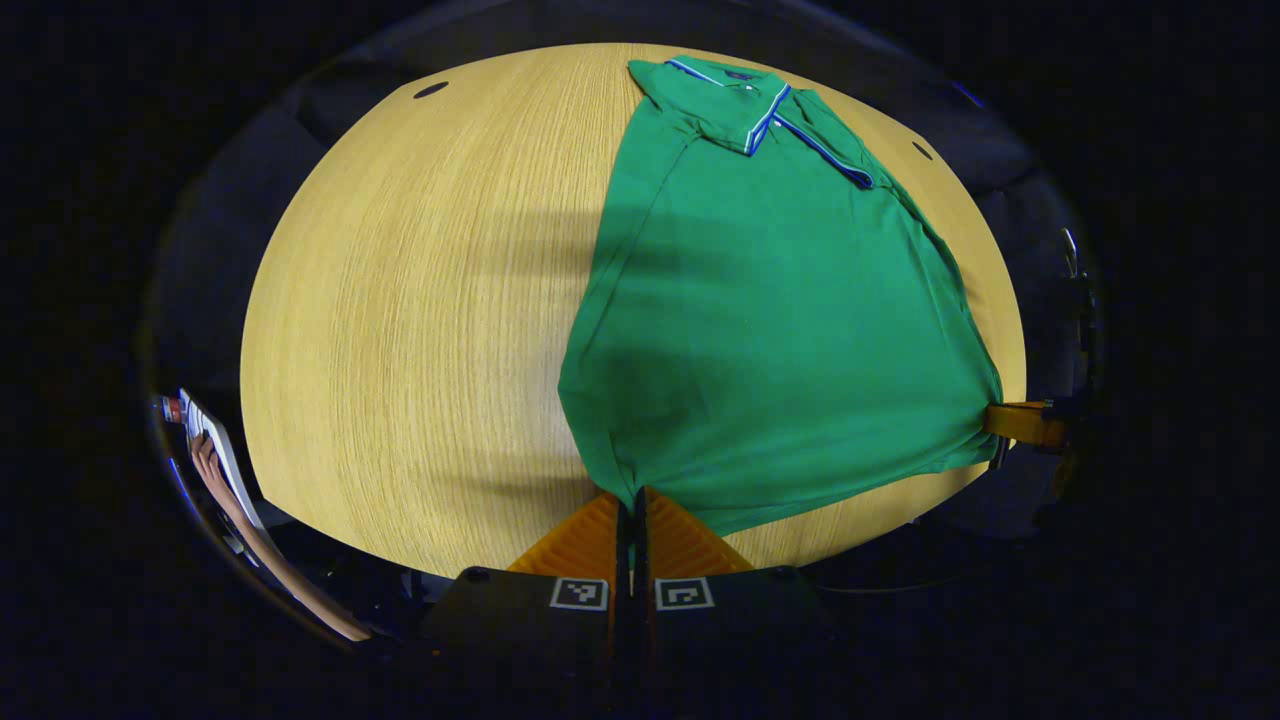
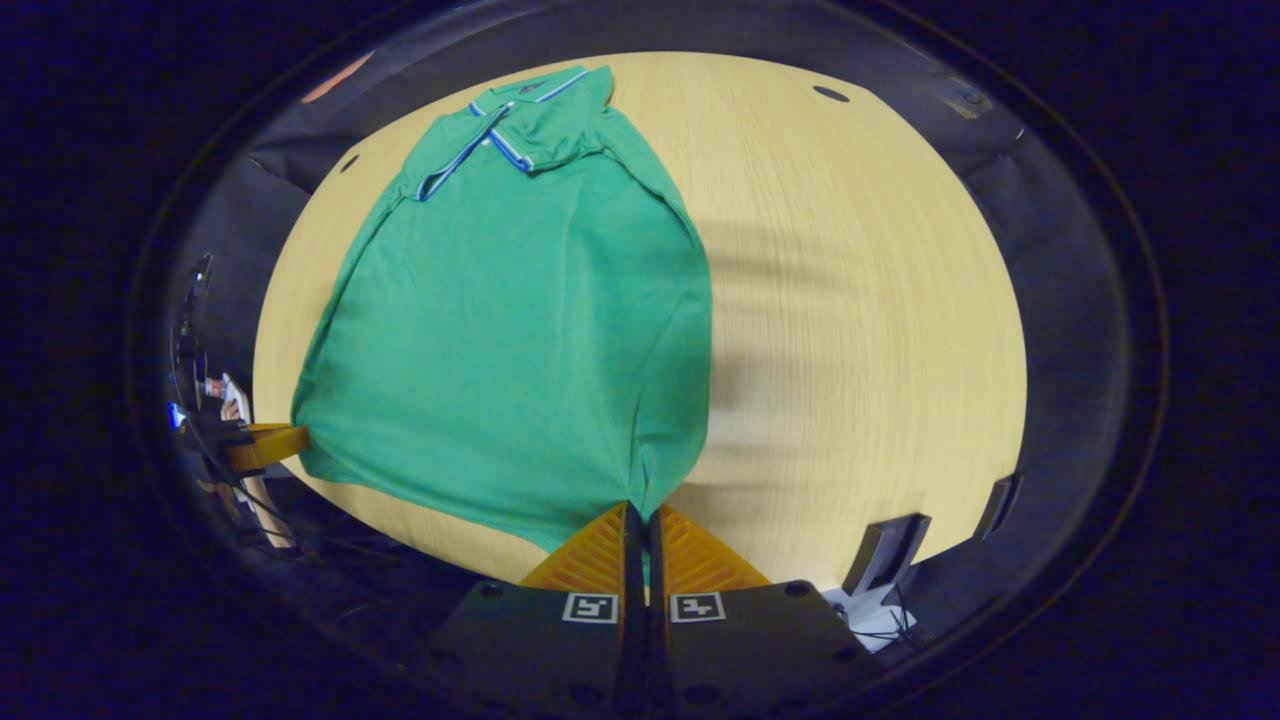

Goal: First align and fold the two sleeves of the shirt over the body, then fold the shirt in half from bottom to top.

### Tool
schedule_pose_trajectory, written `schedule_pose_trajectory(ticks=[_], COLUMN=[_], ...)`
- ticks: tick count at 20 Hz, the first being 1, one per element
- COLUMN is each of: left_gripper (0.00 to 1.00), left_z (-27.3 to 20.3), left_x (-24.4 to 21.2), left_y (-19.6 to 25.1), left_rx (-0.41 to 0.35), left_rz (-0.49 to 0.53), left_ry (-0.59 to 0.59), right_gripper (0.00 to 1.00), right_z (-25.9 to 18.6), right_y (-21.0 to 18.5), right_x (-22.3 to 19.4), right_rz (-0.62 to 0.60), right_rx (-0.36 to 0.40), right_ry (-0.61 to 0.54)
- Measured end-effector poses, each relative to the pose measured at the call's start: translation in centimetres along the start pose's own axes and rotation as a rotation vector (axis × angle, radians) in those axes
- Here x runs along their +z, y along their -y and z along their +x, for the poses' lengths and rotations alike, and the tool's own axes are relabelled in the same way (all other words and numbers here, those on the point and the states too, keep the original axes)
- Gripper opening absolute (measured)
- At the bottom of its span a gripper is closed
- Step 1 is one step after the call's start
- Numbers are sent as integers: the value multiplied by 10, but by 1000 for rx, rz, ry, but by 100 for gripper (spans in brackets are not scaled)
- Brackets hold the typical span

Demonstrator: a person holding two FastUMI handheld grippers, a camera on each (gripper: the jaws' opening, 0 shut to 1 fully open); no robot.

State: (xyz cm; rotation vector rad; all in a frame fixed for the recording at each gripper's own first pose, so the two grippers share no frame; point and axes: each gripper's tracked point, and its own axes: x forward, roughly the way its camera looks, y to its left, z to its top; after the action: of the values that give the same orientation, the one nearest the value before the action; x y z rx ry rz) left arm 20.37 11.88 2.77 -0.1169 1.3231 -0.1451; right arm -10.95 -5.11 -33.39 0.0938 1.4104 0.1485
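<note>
A green polo shirt (image 1: 770, 320) with a blue-and-white trimmed collar (image 1: 760, 105) lies on the wooden table, collar at the far end and both sleeves folded in over the body. My left gripper (image 1: 636, 495) is shut on the hem's left corner, lifting it a little. In the right gripper view the same shirt (image 2: 520, 330) shows with its collar (image 2: 510, 135) at the far end, and my right gripper (image 2: 640, 508) is shut on the hem's right corner. Each gripper also shows far off at the other corner: the right gripper (image 1: 1015, 420) and the left gripper (image 2: 270, 440).
The round wooden table (image 1: 420, 300) has bare surface left of the shirt, and bare tabletop (image 2: 860, 320) right of it. A person's arm (image 1: 250, 520) shows at the low left edge. A small dark stand (image 2: 885, 555) sits below the table's near right edge.
</note>
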Motion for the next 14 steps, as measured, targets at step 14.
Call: schedule_pose_trajectory(ticks=[14], left_gripper=[3], left_z=[-66], left_x=[127], left_y=[-6], left_rx=[72], left_rz=[11], left_ry=[262], right_gripper=[4], right_z=[-85], right_y=[-22], right_x=[123], right_rz=[-10], right_rx=[27], right_ry=[259])
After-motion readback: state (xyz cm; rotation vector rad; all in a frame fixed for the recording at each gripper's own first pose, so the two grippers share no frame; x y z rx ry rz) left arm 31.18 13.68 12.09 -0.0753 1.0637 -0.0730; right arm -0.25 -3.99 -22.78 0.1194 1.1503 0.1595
